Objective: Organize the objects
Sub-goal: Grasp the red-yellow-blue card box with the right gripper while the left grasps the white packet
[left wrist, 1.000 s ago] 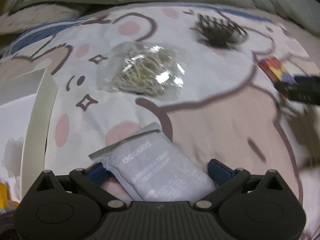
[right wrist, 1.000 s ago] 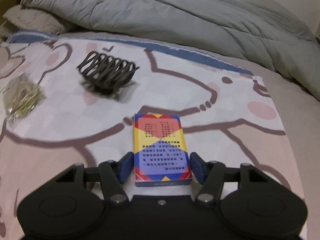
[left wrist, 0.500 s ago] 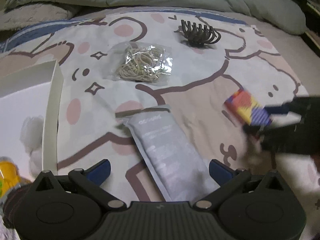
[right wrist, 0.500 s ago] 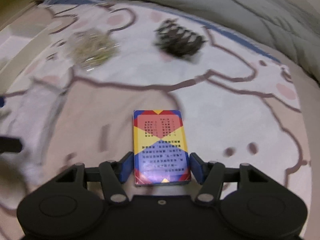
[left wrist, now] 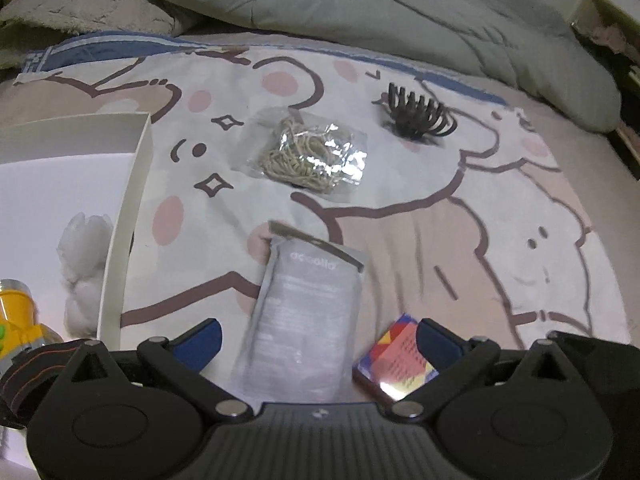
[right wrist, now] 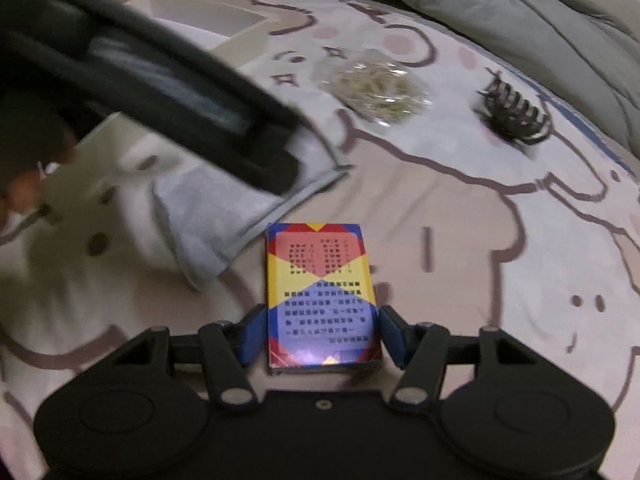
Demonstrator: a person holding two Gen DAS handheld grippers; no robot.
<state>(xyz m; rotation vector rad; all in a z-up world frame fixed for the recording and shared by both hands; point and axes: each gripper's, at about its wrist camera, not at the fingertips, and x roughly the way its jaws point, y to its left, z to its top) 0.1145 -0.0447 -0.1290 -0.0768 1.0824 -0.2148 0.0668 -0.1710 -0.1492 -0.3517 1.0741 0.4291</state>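
Observation:
My left gripper point(left wrist: 316, 338) is open, its blue pads wide apart over a grey foil packet point(left wrist: 308, 316) that lies between them without being gripped. My right gripper point(right wrist: 322, 332) is shut on a colourful card box point(right wrist: 322, 292) and holds it just right of the packet; the box also shows in the left wrist view point(left wrist: 394, 356). A clear bag of rubber bands point(left wrist: 310, 156) and a dark hair claw clip point(left wrist: 418, 116) lie farther back on the cartoon bedsheet. A white box point(left wrist: 128, 216) stands at the left.
The white box holds a white fluffy item point(left wrist: 82, 256) and a yellow toy point(left wrist: 16, 320). A grey duvet point(left wrist: 360, 4) is bunched along the back of the bed. The left gripper's body point(right wrist: 160, 92) crosses the upper left of the right wrist view.
The right gripper carried the card box left, up beside the grey packet. The left gripper opened, pulled back and sits over the packet; the white box came further into view.

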